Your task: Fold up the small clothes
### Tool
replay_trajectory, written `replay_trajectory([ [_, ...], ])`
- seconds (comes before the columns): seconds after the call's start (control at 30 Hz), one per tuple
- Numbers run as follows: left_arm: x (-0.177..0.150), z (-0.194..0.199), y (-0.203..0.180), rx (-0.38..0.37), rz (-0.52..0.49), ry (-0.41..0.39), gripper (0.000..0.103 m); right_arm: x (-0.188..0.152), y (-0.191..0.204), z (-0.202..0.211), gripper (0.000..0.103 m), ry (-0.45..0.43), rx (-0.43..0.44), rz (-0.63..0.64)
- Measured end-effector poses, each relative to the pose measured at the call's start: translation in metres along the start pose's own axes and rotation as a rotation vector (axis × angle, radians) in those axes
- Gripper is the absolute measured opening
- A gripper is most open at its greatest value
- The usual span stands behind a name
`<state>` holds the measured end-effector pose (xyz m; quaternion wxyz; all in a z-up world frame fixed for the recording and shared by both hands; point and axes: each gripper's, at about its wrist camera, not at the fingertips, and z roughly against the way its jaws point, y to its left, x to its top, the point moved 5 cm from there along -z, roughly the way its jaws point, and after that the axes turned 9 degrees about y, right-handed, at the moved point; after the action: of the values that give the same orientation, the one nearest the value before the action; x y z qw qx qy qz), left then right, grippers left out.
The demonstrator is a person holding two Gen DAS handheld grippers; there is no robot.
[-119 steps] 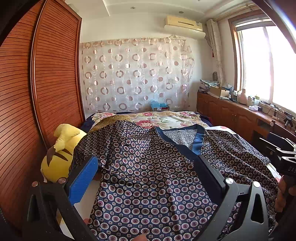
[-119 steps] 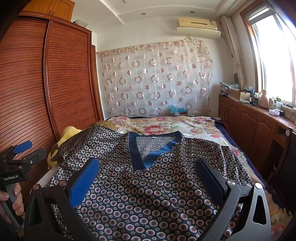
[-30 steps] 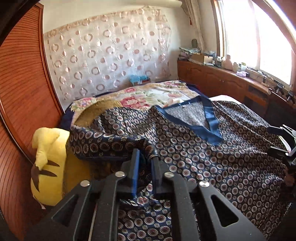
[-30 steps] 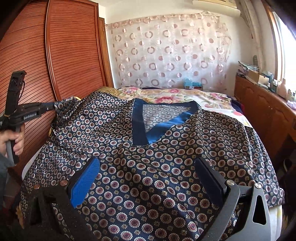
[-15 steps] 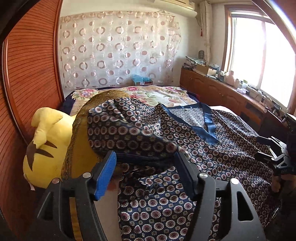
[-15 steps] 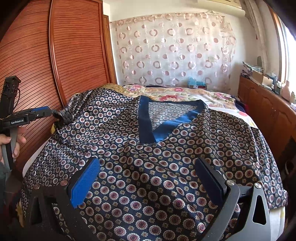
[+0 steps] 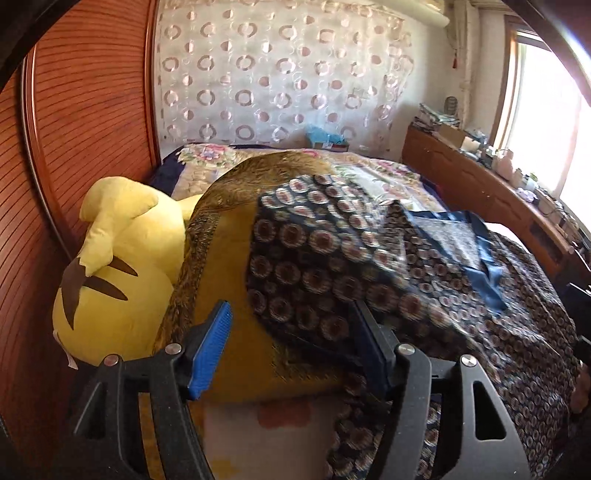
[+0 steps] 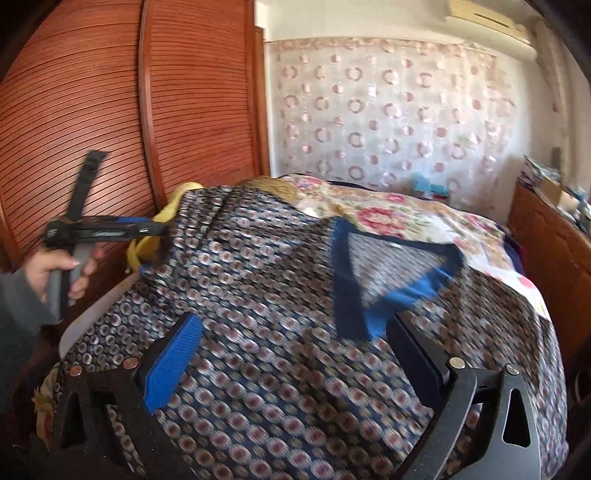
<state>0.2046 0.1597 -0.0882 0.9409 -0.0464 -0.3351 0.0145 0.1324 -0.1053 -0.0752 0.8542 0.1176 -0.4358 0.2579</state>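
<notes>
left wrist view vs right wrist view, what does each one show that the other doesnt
Only the left wrist view shows the window, most of the yellow plush toy and the golden cushion bared beside the garment's folded-over sleeve.

Only the right wrist view shows a hand holding the left gripper from outside, the air conditioner, and the right gripper with jaws apart above the cloth.

Both show the patterned garment with its blue V-neck, the floral bedspread, the circle-print curtain and the wooden wardrobe.
</notes>
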Motion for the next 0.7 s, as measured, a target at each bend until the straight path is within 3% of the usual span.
replay_trajectory([
  [0.1, 0.002, -0.016, 0.008, 0.007, 0.017, 0.041, 0.066, 0.009, 0.010, -0.009, 0.097, 0.002, 0.021, 0.027],
  [0.2, -0.001, -0.023, 0.006, -0.037, 0.022, 0.074, 0.066, 0.007, 0.008, -0.011, 0.097, 0.004, 0.028, 0.033],
  [0.33, -0.004, -0.020, -0.006, -0.068, -0.015, 0.069, 0.066, 0.002, 0.007, -0.012, 0.097, 0.011, 0.018, 0.041],
  [0.5, -0.003, -0.024, -0.013, -0.106, -0.032, 0.096, 0.051, -0.004, -0.002, -0.010, 0.097, 0.021, 0.005, 0.015],
  [0.63, 0.000, -0.024, -0.018, -0.117, -0.036, 0.101, 0.014, -0.005, -0.004, -0.008, 0.097, 0.023, -0.007, -0.015],
  [0.7, 0.003, -0.020, -0.024, -0.143, -0.058, 0.089, 0.008, -0.006, -0.004, -0.004, 0.097, 0.021, -0.012, -0.024],
])
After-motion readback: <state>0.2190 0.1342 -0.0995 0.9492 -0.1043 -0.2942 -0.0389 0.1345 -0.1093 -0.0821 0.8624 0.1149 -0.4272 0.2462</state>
